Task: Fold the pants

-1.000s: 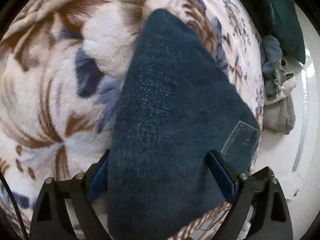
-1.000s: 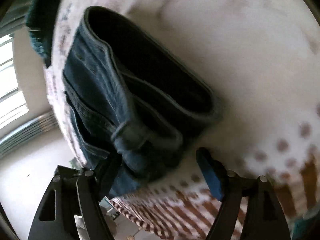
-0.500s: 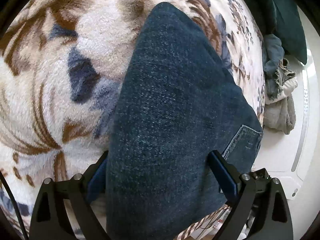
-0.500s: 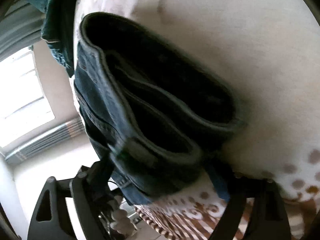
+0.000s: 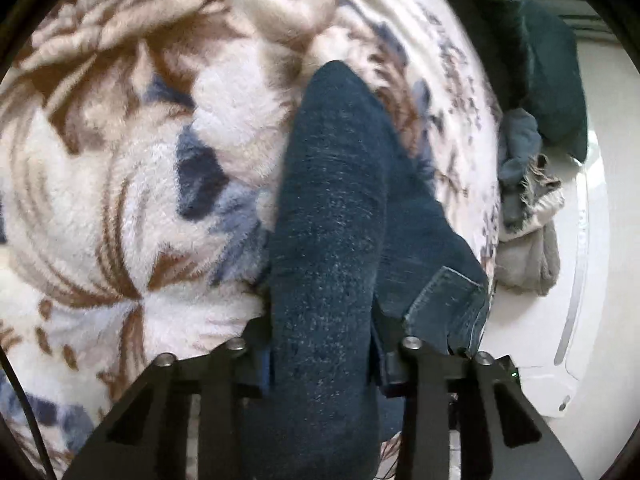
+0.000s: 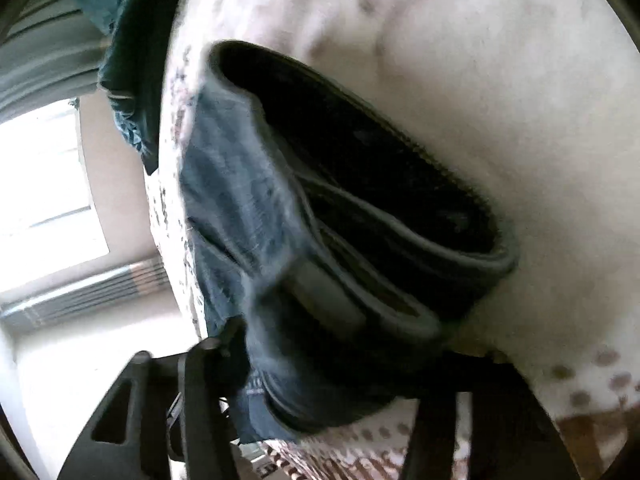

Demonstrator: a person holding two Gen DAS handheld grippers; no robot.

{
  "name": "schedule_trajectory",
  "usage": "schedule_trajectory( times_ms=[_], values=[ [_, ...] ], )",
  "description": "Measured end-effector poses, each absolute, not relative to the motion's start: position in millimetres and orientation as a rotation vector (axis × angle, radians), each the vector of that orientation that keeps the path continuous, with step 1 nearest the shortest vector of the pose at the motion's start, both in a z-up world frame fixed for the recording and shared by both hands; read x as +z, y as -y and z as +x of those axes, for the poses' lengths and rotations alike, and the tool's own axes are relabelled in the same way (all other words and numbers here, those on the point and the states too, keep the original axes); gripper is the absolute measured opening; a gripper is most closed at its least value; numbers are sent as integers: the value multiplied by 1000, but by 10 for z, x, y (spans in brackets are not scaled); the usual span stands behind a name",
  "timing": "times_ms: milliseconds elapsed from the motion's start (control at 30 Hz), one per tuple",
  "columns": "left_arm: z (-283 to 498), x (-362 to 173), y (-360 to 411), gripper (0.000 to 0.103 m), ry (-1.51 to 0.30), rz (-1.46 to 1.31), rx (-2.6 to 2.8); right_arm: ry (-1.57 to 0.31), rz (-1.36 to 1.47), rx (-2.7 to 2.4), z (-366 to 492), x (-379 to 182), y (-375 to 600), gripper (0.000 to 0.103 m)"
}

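Jeans (image 5: 332,248) pinched in left claw (image 5: 322,354), clothes heap (image 5: 528,208) beside — blanket (image 5: 132,184) beneath

You're working over a bed covered with a fluffy cream blanket (image 5: 168,200) patterned in brown and navy. Past its far edge you can see a heap of grey and teal clothes (image 5: 528,200) beside something white. On the right wrist view, a bright window (image 6: 44,184) floods a pale wall (image 6: 116,184) with daylight.

Right hand-held gripper (image 6: 320,364) straddles folded jeans (image 6: 320,240) on patterned blanket (image 6: 500,100).
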State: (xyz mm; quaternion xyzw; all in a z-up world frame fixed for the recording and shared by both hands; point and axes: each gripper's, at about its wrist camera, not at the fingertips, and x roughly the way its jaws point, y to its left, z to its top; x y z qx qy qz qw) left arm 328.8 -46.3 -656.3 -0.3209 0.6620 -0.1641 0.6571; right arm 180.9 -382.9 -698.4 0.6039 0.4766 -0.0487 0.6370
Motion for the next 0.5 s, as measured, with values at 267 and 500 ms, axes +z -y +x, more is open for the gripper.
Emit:
schedule_trajectory(
  times_ms=[267, 500],
  values=[
    [3478, -6118, 381, 24, -1407, -704, -424, -1054, 1245, -108, 2206, -6236, 3801, 39],
    [4105, -5694, -45, 24, -1306, -725, -441, -993, 1169, -21, 2949, -5789, 3542, 38]
  ],
)
